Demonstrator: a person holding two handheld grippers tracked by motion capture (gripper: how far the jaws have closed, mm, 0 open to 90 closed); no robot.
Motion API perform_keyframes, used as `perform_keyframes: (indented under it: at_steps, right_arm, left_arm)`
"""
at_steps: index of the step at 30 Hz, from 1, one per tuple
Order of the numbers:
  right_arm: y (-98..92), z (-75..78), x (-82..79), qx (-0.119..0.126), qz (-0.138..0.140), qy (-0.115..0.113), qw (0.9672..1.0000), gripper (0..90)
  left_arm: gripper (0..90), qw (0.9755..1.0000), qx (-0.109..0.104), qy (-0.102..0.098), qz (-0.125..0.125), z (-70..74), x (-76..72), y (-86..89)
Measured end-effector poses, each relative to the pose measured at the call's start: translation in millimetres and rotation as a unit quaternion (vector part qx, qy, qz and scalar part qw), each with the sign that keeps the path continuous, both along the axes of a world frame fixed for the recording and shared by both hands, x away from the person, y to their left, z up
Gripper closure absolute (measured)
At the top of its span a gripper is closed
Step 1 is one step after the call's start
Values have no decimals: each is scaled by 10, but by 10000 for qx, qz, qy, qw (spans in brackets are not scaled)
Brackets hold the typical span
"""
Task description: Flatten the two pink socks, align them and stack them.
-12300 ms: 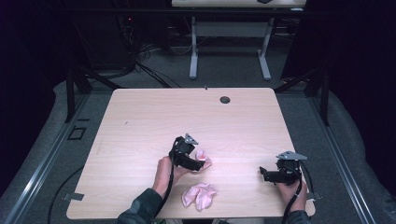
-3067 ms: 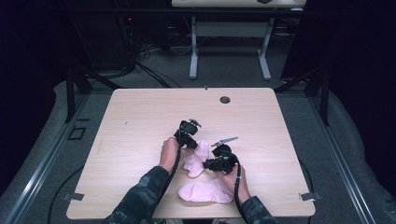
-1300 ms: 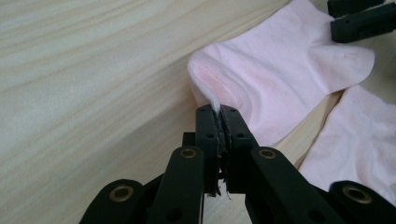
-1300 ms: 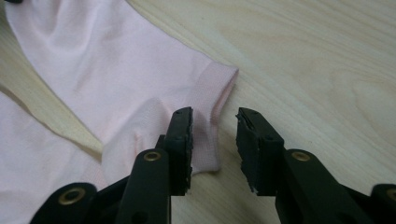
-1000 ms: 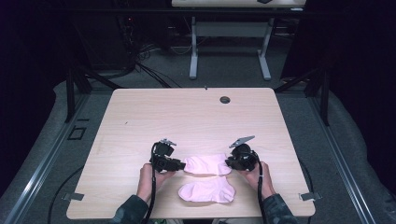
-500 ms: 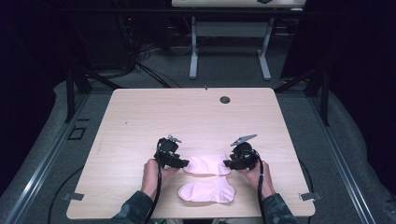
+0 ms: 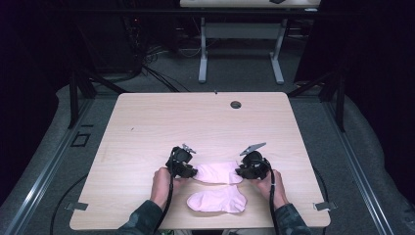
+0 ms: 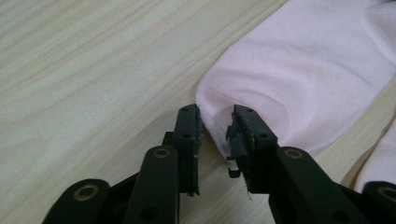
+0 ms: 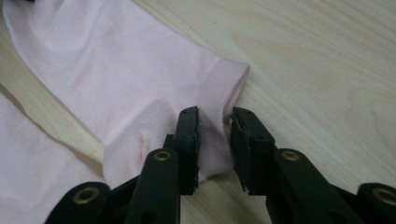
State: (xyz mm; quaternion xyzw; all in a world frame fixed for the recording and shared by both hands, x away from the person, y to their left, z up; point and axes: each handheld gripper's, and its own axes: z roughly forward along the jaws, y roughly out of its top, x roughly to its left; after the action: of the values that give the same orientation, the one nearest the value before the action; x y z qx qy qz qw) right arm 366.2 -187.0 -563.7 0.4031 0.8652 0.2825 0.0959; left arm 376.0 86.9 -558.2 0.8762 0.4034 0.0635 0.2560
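A pale wood-grain tabletop (image 7: 205,122) with rounded corners stands in a dim room, with a small round dark grommet hole (image 7: 236,105) near its far edge. Grey carpeted floor (image 7: 244,81) surrounds it. Beyond stands a second table on white legs (image 7: 202,58), with tangled black cables (image 7: 151,54) on the floor beside it. Black curtains (image 7: 372,63) close both sides, and metal floor rails (image 7: 44,166) flank the tabletop.

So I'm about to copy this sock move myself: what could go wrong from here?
1. The left claw pinches just the toe edge of the far sock, so it may slip out on a lift.
2. The right claw grips only a corner of the cuff, which could stretch or pull free.
3. The near sock lies right beside it; dragging could catch and shift it.
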Motion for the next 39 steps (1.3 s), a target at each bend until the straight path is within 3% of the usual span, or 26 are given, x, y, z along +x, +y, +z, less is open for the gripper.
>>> perform_keyframes:
  at_steps: [7, 11, 14, 18, 23, 27, 28, 30, 32, 39]
  right_arm:
    - [2, -9, -21, 39, 181, -16, 9998, 831]
    - [3, -10, -32, 48, 194, -36, 9998, 849]
    - [-3, -13, -39, 121, 141, -45, 9998, 853]
    - [-19, 47, -62, 167, 143, -142, 9997, 855]
    - [-51, 254, -103, 302, 115, -306, 9990, 855]
    - [-74, 459, -174, 331, 148, -494, 9981, 855]
    - [-81, 514, -209, 337, 170, -508, 9980, 855]
    - [-84, 582, -277, 362, 195, -559, 9976, 855]
    - [-87, 601, -302, 347, 236, -573, 9975, 855]
    - [-104, 701, -609, 385, 449, -572, 9966, 854]
  left_arm:
    - [867, 9999, -31, -80, -102, -16, -34, -9]
    - [886, 9999, -66, -84, -115, -16, -26, 0]
    - [889, 9997, -225, -13, -108, -2, -14, 39]
    - [890, 9988, -477, -49, -23, 113, -28, 108]
    - [890, 9973, -717, -163, -4, 342, -63, 165]
    - [890, 9964, -805, -264, -42, 493, -129, 184]
    - [890, 9958, -856, -324, -70, 587, -208, 200]
    - [890, 9953, -901, -343, -129, 635, -275, 219]
    - [890, 9948, -942, -352, -144, 665, -346, 241]
    - [890, 9928, -1142, -309, -158, 667, -596, 338]
